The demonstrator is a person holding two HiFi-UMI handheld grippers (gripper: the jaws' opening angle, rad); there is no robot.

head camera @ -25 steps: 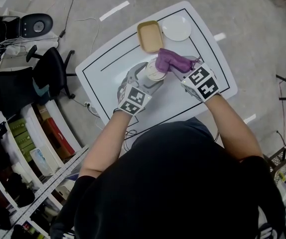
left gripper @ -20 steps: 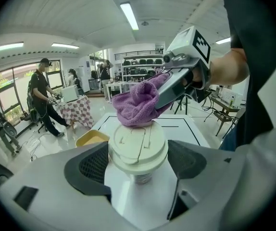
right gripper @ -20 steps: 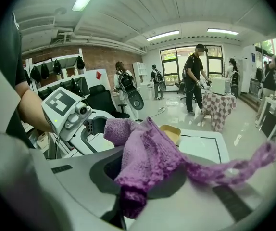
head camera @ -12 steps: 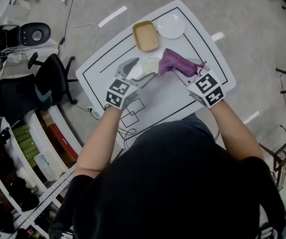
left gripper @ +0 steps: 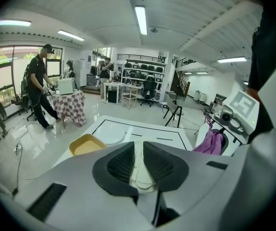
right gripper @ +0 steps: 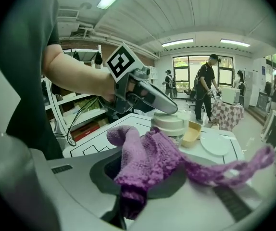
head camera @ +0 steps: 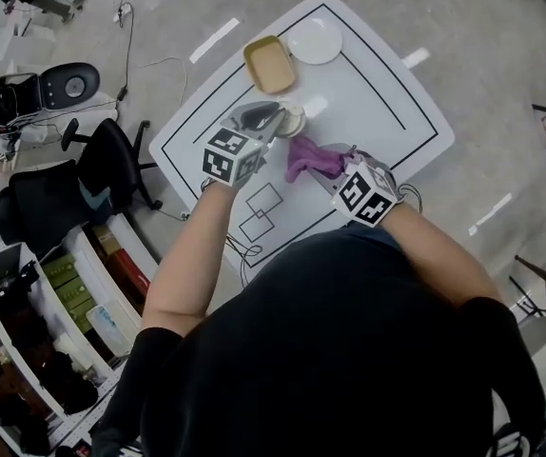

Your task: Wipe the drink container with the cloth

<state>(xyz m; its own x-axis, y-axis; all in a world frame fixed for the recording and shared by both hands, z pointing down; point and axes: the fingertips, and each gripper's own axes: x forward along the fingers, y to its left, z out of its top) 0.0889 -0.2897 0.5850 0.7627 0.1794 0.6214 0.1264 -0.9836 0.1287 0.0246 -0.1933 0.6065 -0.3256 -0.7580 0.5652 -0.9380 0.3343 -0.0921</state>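
The drink container (head camera: 293, 119) is a clear cup with a cream lid (right gripper: 170, 123), standing on the white table. My left gripper (head camera: 275, 114) reaches it from the left. Its jaws have just been closing and now stand a narrow gap apart, with the cream lid (left gripper: 139, 170) pinched between the pads. From the right gripper view, that left gripper (right gripper: 152, 100) lies over the lid's top. My right gripper (head camera: 325, 169) is nearer the person, shut on the bunched purple cloth (head camera: 309, 158), which spills over its jaws (right gripper: 147, 158) and hangs clear of the container.
A yellow tray (head camera: 269, 64) and a white plate (head camera: 314, 40) lie at the table's far end. The table (head camera: 387, 103) has black outline markings. Office chairs (head camera: 102, 150) and storage shelves (head camera: 73, 284) stand to the left. People stand in the background (left gripper: 39, 88).
The right gripper pulled the cloth back off the container toward the person. The left gripper's jaws, wide around the container before, have closed to a narrow gap at its lid.
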